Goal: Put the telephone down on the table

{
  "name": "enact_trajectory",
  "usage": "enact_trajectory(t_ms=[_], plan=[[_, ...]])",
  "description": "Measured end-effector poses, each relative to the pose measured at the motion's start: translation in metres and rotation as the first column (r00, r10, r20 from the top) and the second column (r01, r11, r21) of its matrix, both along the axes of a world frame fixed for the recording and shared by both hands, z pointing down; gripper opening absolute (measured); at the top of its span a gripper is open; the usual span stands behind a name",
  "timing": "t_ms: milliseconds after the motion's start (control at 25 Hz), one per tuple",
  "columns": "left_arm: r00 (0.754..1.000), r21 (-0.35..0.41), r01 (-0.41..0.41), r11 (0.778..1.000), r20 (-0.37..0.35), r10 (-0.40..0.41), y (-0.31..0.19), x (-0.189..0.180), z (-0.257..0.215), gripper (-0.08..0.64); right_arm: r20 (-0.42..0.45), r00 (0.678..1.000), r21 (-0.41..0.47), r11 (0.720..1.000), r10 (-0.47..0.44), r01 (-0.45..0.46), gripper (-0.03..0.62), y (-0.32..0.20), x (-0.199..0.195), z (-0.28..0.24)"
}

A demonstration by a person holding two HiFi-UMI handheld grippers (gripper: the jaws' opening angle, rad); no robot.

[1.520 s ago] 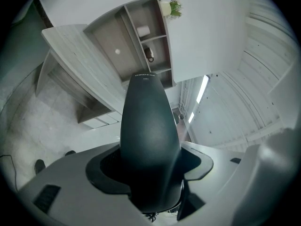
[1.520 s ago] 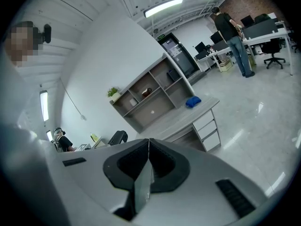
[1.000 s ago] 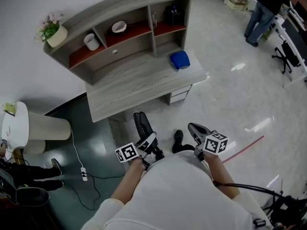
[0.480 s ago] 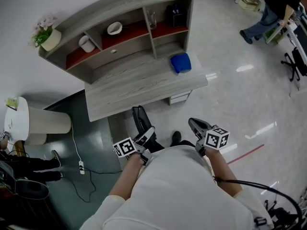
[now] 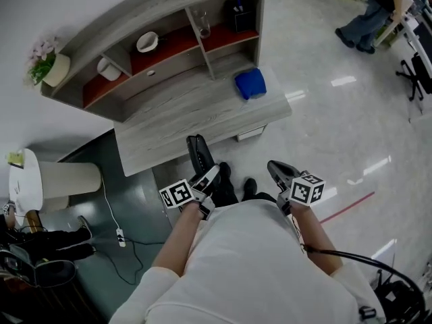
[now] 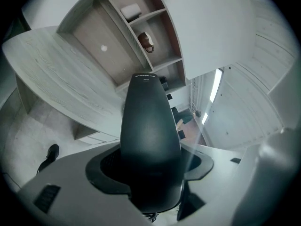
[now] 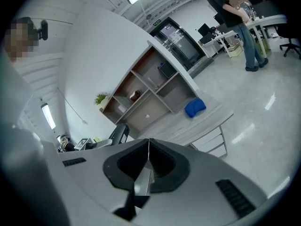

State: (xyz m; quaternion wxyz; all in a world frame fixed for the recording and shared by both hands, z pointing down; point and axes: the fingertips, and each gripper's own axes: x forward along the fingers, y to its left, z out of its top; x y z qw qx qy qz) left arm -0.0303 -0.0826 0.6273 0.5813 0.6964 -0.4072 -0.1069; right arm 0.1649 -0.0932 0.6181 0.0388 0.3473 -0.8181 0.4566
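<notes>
Telephone (image 5: pixel 198 154) nearer table (image 5: pixel 169 130): one, in left claw (image 6: pixel 150 180).

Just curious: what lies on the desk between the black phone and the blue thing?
Nothing. In the head view, only bare desk top separates the telephone from the blue object.

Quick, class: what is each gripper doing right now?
Left gripper: shut on the black plastic telephone handset.
Right gripper: shut, holding nothing.
</notes>
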Motion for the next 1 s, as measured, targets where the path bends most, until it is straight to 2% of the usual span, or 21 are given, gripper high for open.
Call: enact_trajectory(t_ms=[160, 360, 560, 640, 720, 840, 920, 1000], plan=[[0.999, -0.017, -0.045, 0.999, 0.015, 0.045, -0.034, -0.005, 0.016, 0.310, -0.012, 0.998, -0.004, 0.998, 0.065, -0.065, 0.018, -0.016, 0.001, -0.002], [0.984, -0.042, -0.148, 0.988, 0.091, 0.151, -0.083, -0.011, 0.045, 0.308, -0.031, 0.989, -0.004, 0.989, 0.146, -0.146, 0.018, -0.037, -0.002, -0.011], [0.978, -0.085, -0.180, 0.980, 0.088, 0.187, -0.137, -0.016, 0.082, 0.307, -0.071, 0.975, -0.013, 0.977, 0.210, -0.212, 0.018, -0.049, -0.003, -0.014], [0.972, -0.102, -0.196, 0.975, 0.111, 0.207, -0.159, -0.020, 0.100, 0.307, -0.087, 0.968, -0.021, 0.971, 0.235, -0.238, 0.018, -0.053, -0.003, -0.013], [0.955, -0.124, -0.228, 0.966, 0.166, 0.247, -0.179, -0.025, 0.118, 0.307, -0.102, 0.961, -0.029, 0.964, 0.258, -0.263, 0.018, -0.056, -0.005, -0.012], [0.915, -0.169, -0.276, 0.946, 0.257, 0.312, -0.205, -0.032, 0.148, 0.307, -0.120, 0.949, -0.038, 0.954, 0.293, -0.299, 0.018, -0.060, -0.009, -0.011], [0.877, -0.202, -0.308, 0.930, 0.319, 0.360, -0.220, -0.035, 0.167, 0.308, -0.126, 0.941, -0.042, 0.946, 0.313, -0.320, 0.018, -0.064, -0.014, -0.011], [0.825, -0.240, -0.344, 0.908, 0.385, 0.414, -0.231, -0.038, 0.186, 0.307, -0.130, 0.935, -0.046, 0.940, 0.330, -0.338, 0.018, -0.068, -0.019, -0.012]])
